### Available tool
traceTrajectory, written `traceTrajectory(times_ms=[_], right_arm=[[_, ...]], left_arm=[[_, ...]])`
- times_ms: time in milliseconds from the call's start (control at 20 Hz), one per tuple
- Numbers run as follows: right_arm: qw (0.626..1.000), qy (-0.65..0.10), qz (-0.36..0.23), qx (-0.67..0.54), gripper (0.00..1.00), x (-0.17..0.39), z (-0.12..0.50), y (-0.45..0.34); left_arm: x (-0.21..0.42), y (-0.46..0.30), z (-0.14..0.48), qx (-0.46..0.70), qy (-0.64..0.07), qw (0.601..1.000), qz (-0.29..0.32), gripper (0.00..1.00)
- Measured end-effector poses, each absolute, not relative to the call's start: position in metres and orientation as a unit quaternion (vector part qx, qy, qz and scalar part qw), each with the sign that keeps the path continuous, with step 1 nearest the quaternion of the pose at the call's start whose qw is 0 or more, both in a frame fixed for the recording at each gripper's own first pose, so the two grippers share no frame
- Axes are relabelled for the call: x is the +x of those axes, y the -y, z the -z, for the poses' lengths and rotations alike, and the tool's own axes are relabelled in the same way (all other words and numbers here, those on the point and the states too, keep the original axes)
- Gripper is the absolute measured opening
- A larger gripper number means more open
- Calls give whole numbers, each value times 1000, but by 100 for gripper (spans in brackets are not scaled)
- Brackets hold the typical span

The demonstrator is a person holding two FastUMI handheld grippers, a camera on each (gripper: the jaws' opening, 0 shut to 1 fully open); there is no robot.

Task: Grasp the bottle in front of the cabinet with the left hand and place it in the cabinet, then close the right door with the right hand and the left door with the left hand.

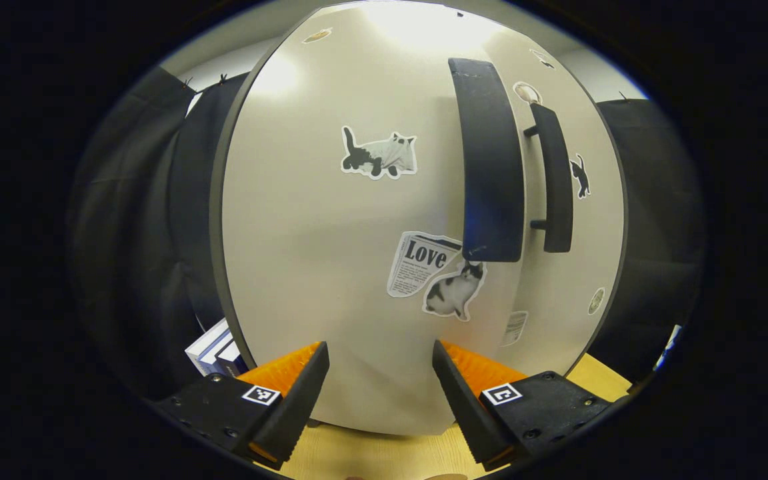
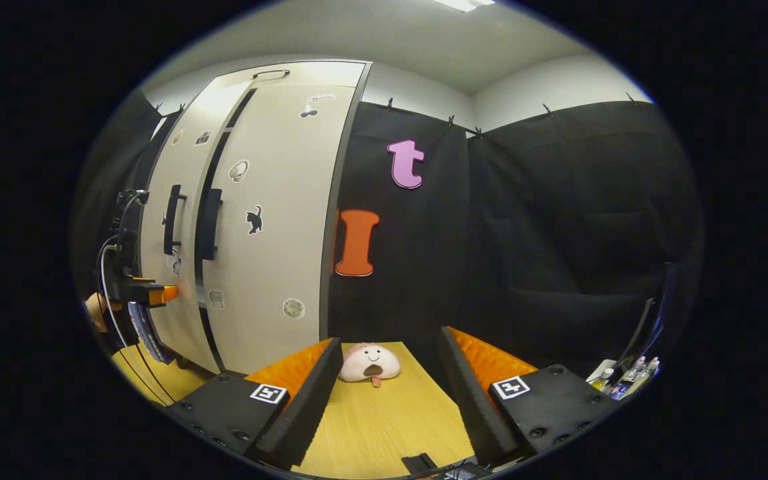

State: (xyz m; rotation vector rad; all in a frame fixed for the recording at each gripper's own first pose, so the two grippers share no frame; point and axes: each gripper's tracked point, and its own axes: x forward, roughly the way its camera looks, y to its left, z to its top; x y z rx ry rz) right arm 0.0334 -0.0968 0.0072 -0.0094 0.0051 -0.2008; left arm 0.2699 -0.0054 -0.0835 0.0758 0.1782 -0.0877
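Observation:
The pale cabinet's left door [image 1: 331, 220], covered in cat stickers, stands close in front of my left gripper [image 1: 381, 393]. That gripper is open with nothing between its fingers. The door's black handle [image 1: 491, 160] hangs up and to the right, with the right door's handle [image 1: 553, 180] just beyond it. In the right gripper view the cabinet [image 2: 277, 233] stands at the left with a thin dark gap between its two doors. There the left gripper [image 2: 151, 293] points at the lower part of the left door [image 2: 187, 167]. My right gripper [image 2: 391, 393] is open and holds nothing, off to the cabinet's right over the wooden table [image 2: 384, 427].
A pink and white plush toy [image 2: 371, 363] lies on the table just ahead of the right gripper. Books [image 1: 214, 350] stand to the left of the cabinet. Small bottles [image 2: 624, 383] sit at the far right edge. Black cloth walls close in the booth.

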Motion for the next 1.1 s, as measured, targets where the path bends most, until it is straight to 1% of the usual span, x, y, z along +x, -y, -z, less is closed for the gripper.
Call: traceTrajectory(times_ms=[100, 150, 200, 350, 700, 1100], right_arm=[[995, -1, 100, -5, 96, 31, -9, 104], [995, 0, 100, -5, 96, 30, -9, 108], [995, -1, 100, -5, 96, 29, -9, 110], [996, -2, 93, 0, 96, 26, -10, 118], [997, 8, 69, 15, 96, 20, -24, 131], [999, 19, 43, 13, 96, 16, -40, 143]], left_arm=[[264, 6, 87, 26, -100, 994, 44, 95], [259, 10, 88, 15, -101, 994, 50, 93], [251, 10, 89, 7, -106, 993, 51, 95], [218, 4, 84, -8, -111, 993, 42, 95], [141, -19, 33, 13, -81, 997, 14, 95], [66, -22, -29, 12, -40, 999, 2, 95]])
